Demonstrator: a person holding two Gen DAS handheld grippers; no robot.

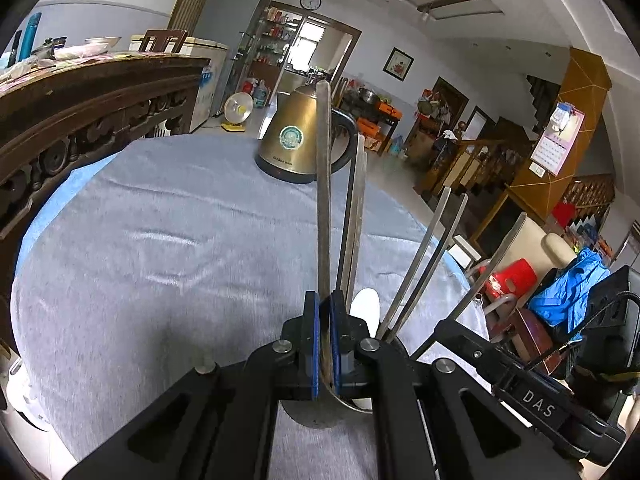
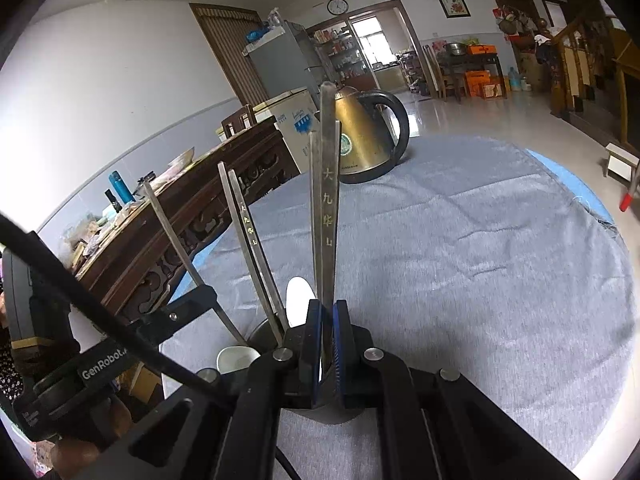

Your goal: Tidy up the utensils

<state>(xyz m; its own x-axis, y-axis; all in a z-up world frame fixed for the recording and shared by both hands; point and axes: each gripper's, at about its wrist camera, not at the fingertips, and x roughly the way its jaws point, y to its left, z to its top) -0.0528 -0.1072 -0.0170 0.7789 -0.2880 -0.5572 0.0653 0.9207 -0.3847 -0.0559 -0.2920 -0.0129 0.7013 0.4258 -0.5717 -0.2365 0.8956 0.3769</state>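
Both grippers, left [image 1: 325, 344] and right [image 2: 327, 350], clamp upright spoon handles [image 1: 323, 184] over the holder [image 2: 264, 330], long axes vertical.

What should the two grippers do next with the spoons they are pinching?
Probably lower them a little and let go. The left gripper is shut on one spoon, and the right gripper is shut on another spoon. Both handles point up, with their bowls already down at the holder among the other utensils, so releasing should leave them standing inside.

Steel utensil handles [image 1: 323, 200] [image 2: 329, 200] upright, fanned out in dark holder [image 2: 260, 330].
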